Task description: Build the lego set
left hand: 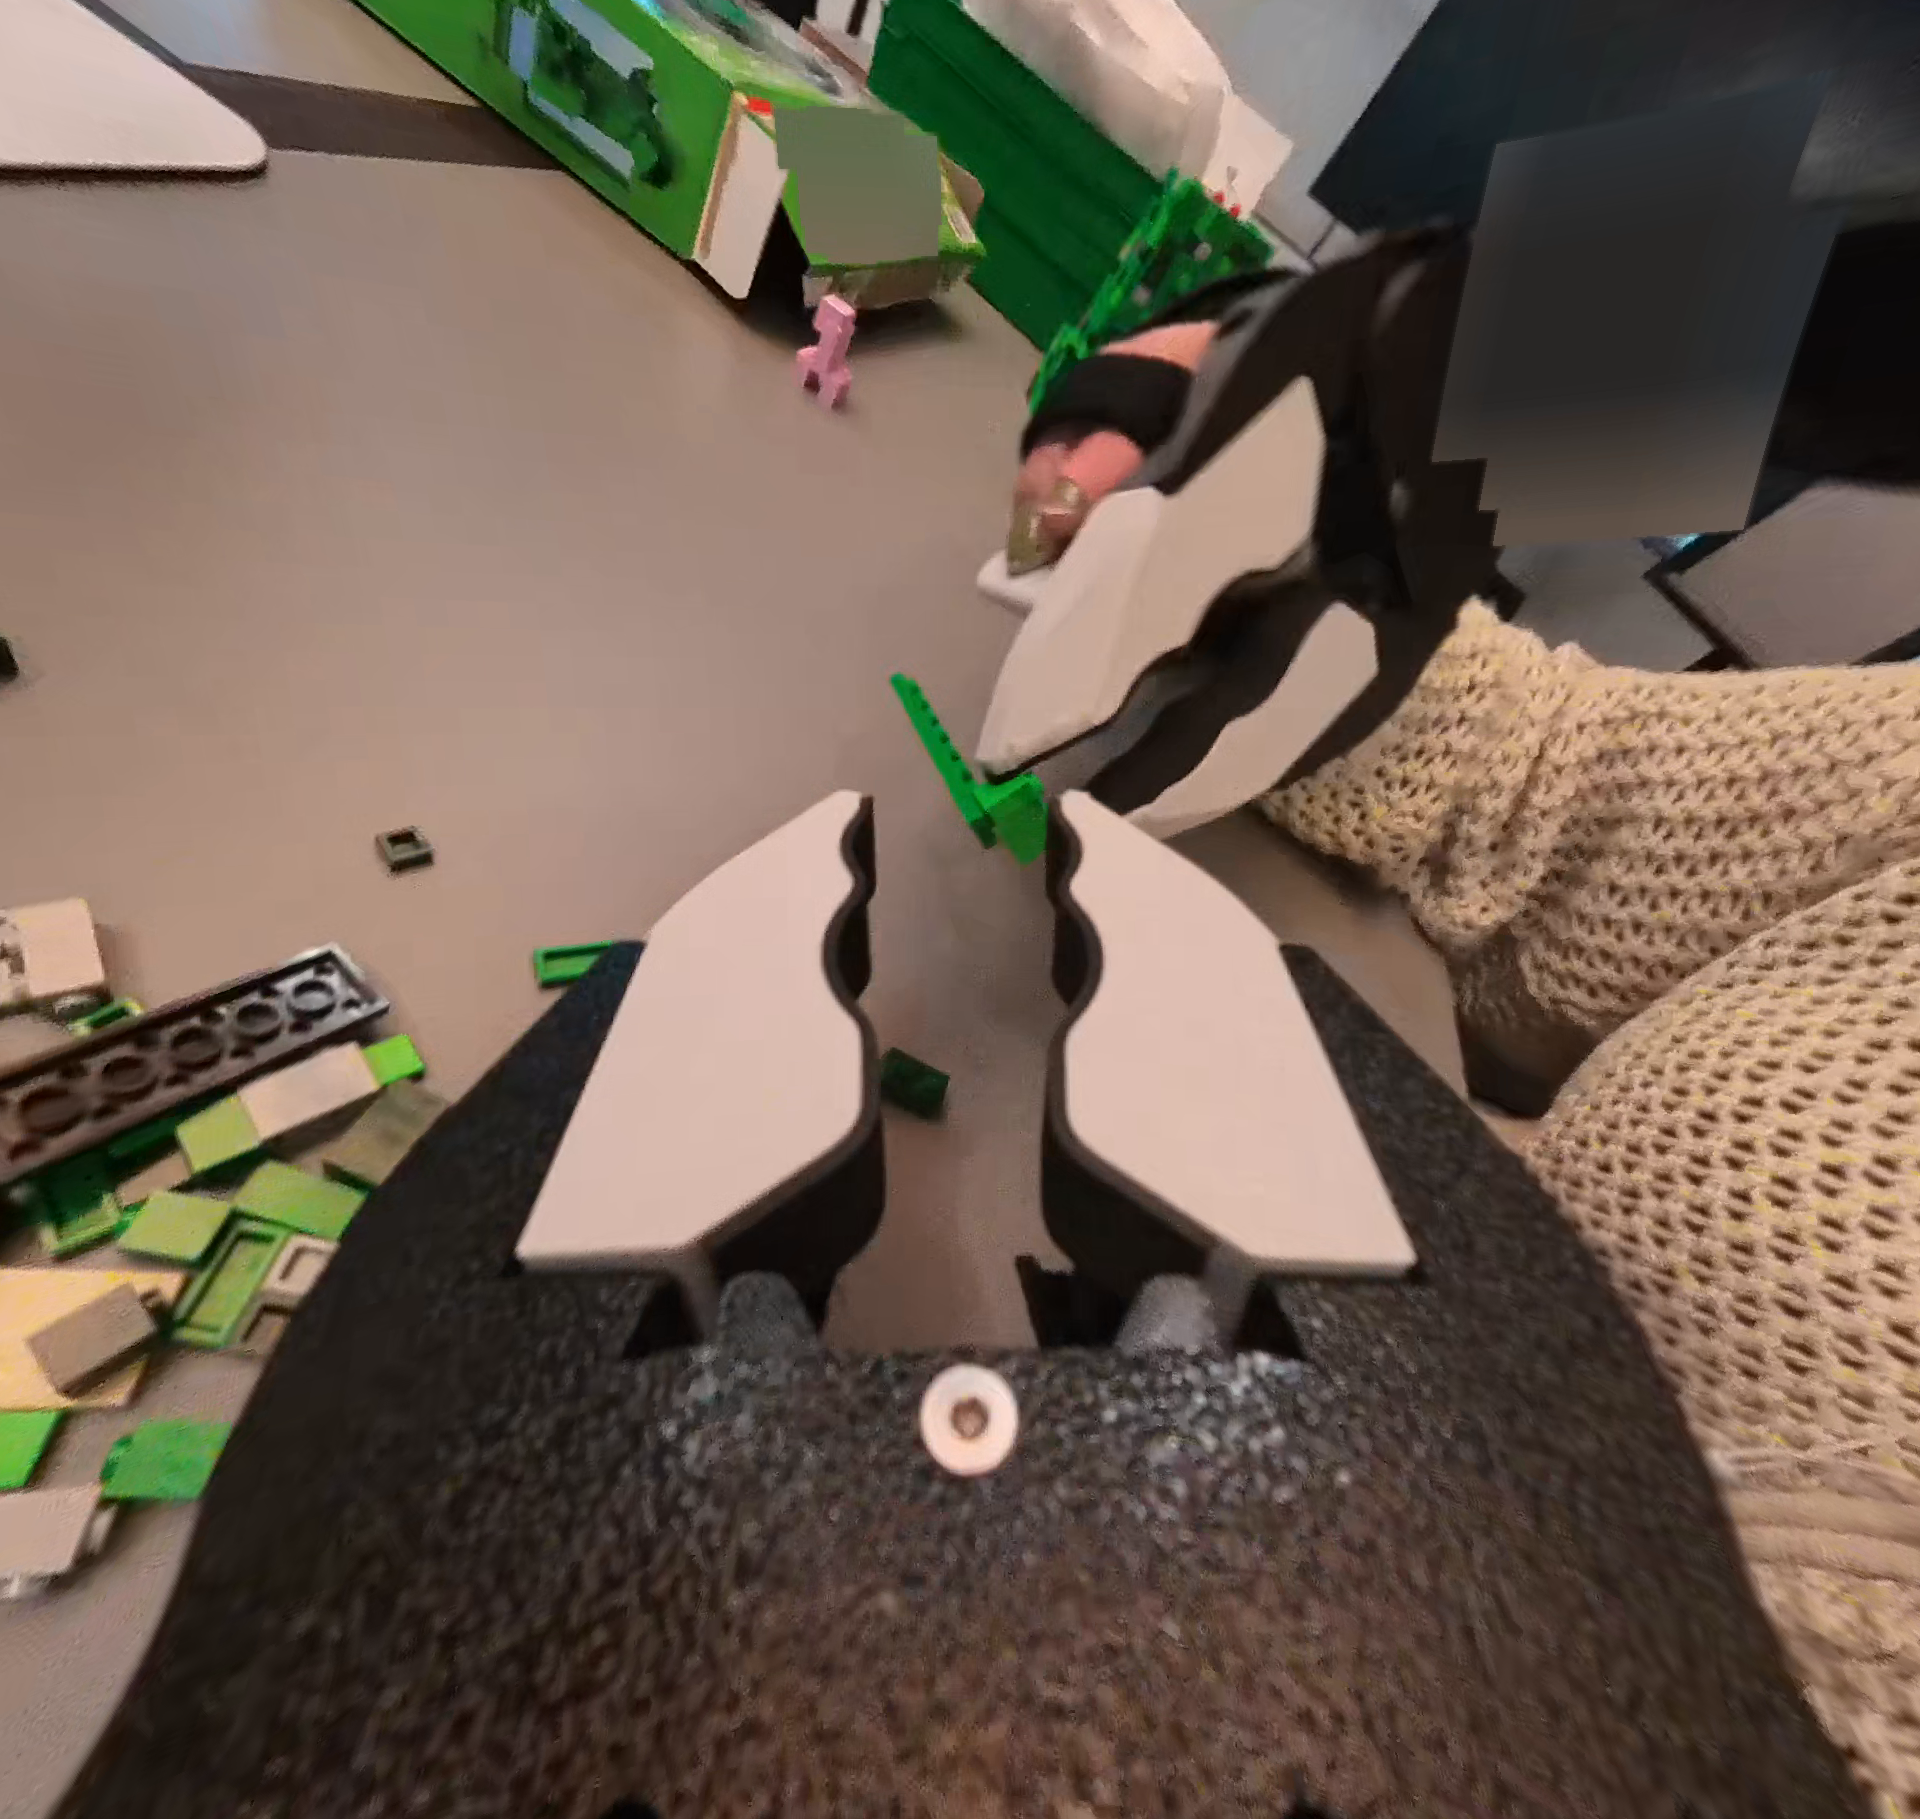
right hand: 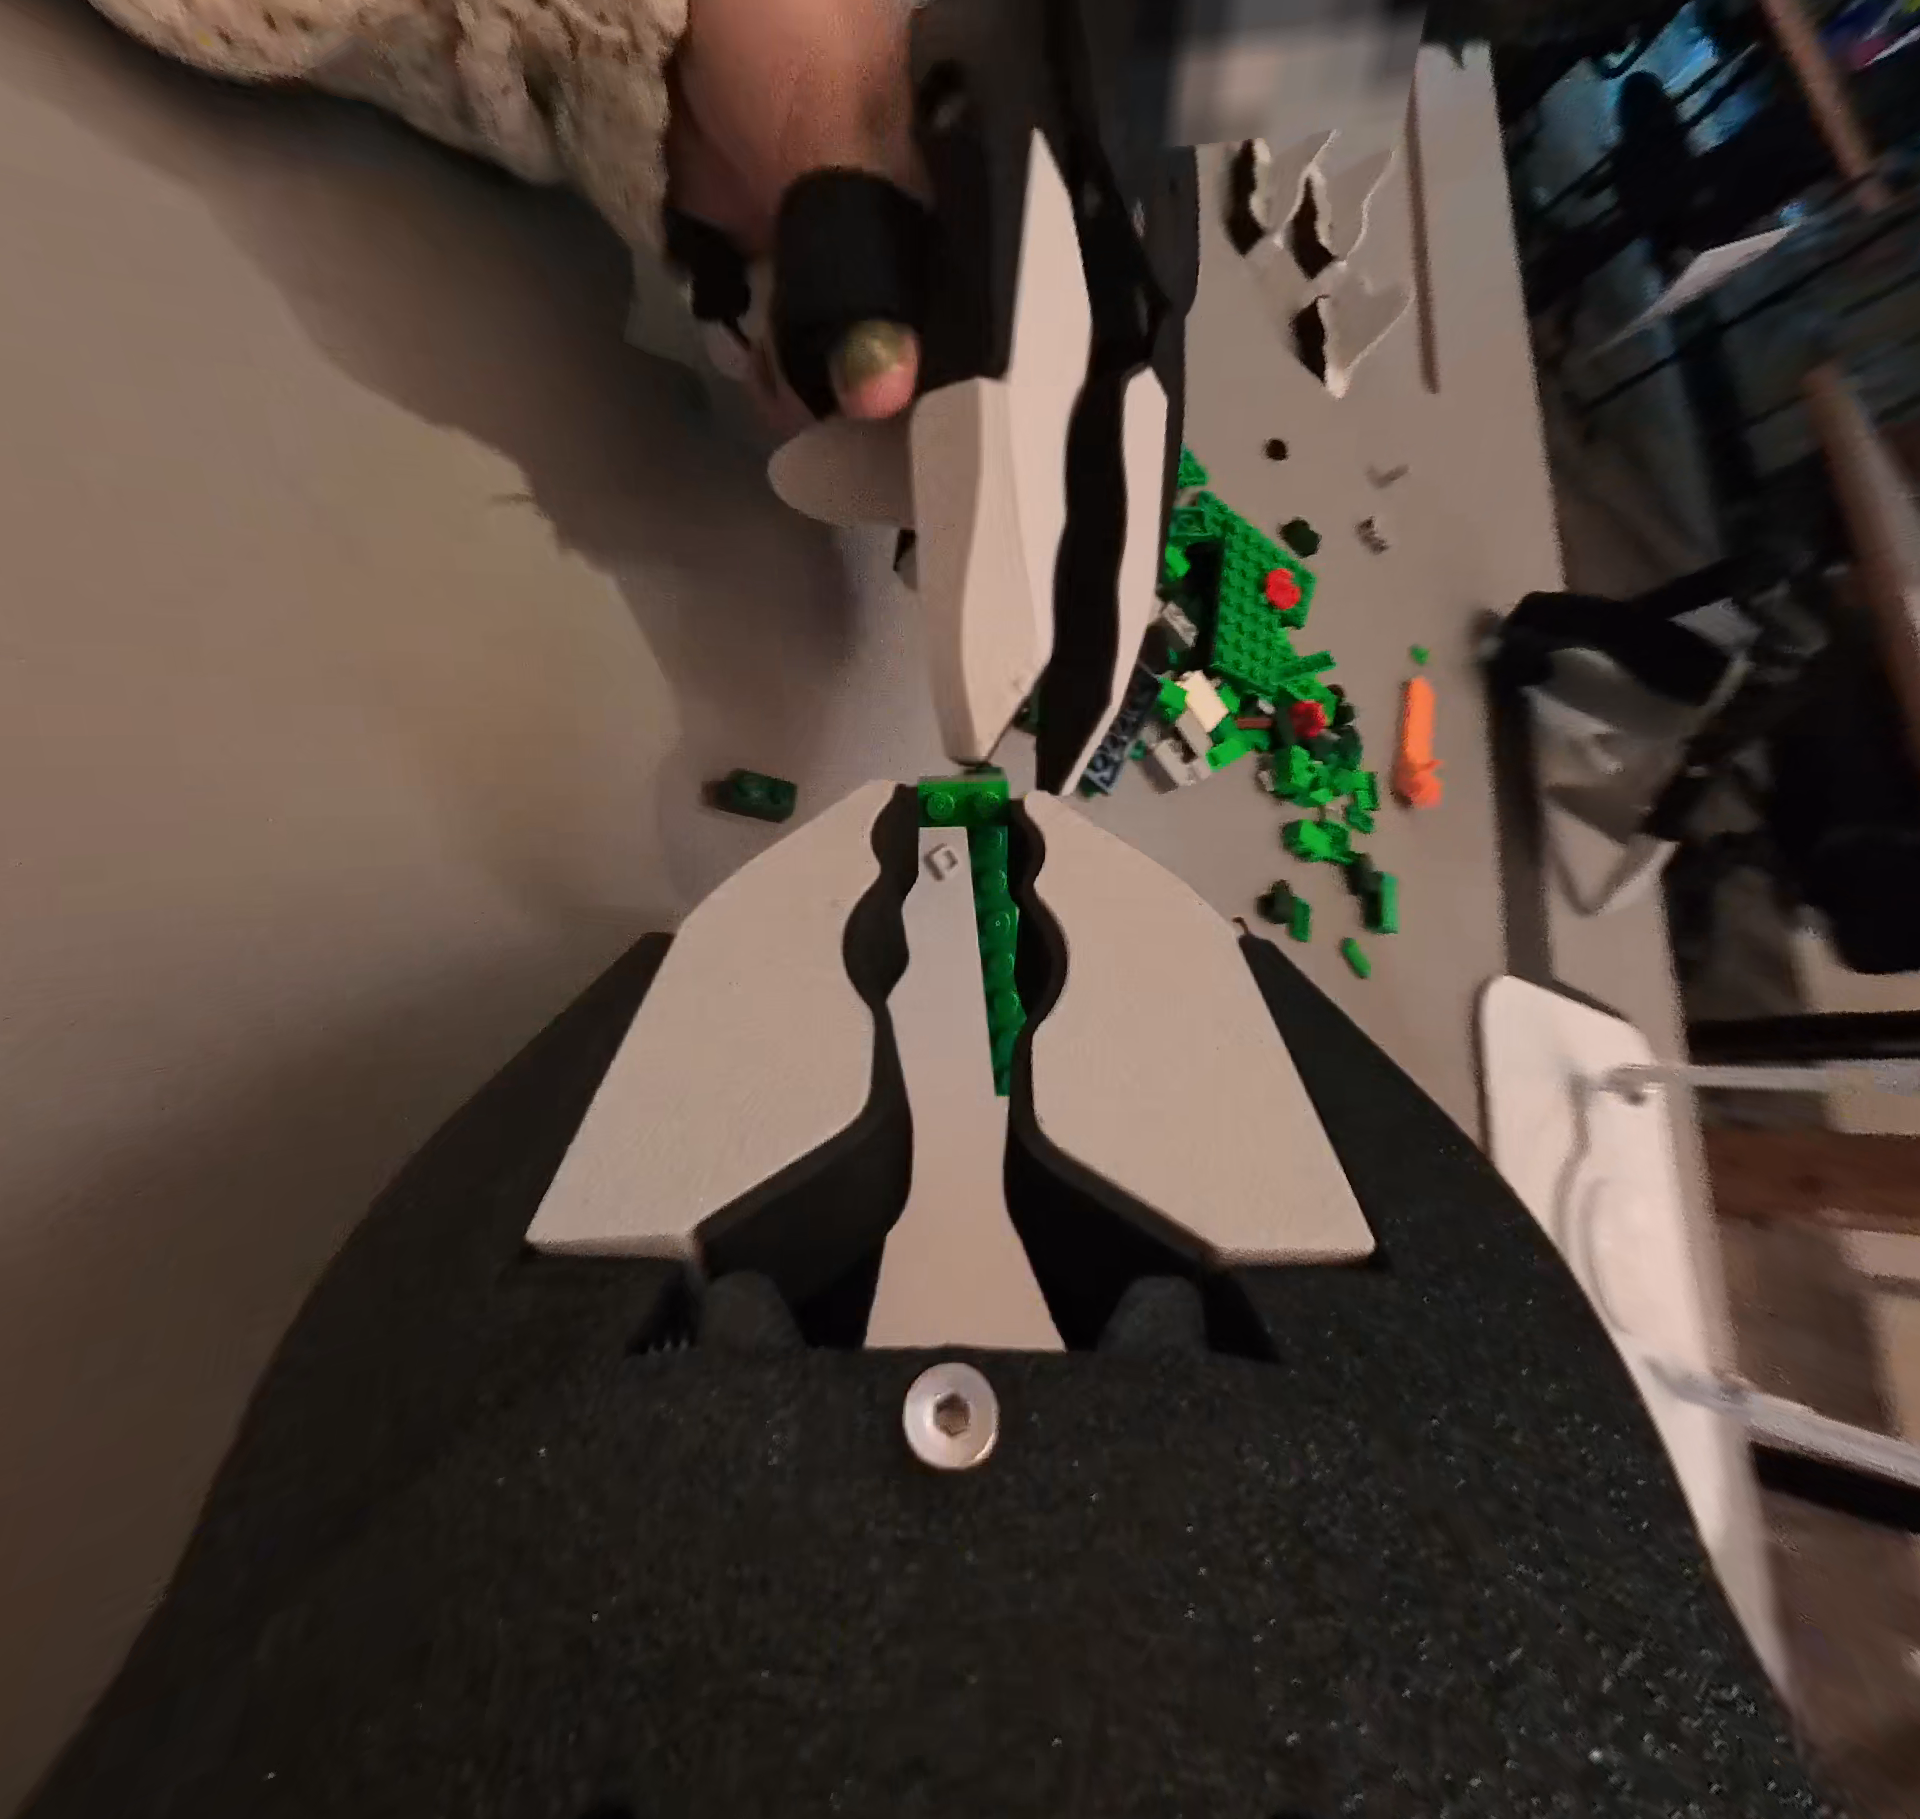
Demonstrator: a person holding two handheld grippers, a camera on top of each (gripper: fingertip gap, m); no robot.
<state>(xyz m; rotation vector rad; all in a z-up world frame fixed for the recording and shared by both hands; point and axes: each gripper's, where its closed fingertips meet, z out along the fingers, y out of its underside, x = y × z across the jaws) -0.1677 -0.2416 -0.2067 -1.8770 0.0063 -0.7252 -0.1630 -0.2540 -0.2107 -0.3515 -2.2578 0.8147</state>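
Observation:
My right gripper (right hand: 966,801) is shut on a long green plate (right hand: 997,938) that has a small green two-stud plate (right hand: 961,799) across its end at the fingertips. In the left wrist view the right gripper (left hand: 1003,756) comes in from the upper right, holding that green plate (left hand: 940,730) tilted above the table. My left gripper (left hand: 966,813) is open and holds nothing; its right fingertip (left hand: 1075,824) is right beside the small green plate (left hand: 1013,819). In the right wrist view the left gripper (right hand: 1013,761) points down at the held piece from above.
A pile of loose green, tan and grey pieces (left hand: 208,1167) with a black plate (left hand: 187,1052) lies at the left. A green box (left hand: 582,76) and a pink figure (left hand: 828,356) are farther back. A partly built green model (right hand: 1252,616), an orange piece (right hand: 1418,741) and a dark green brick (right hand: 753,793) lie on the grey table (right hand: 312,730). My right tips are roughly 6 centimeters from the dark green brick (right hand: 753,793). Seen from the left wrist view (left hand: 926,1099) as well.

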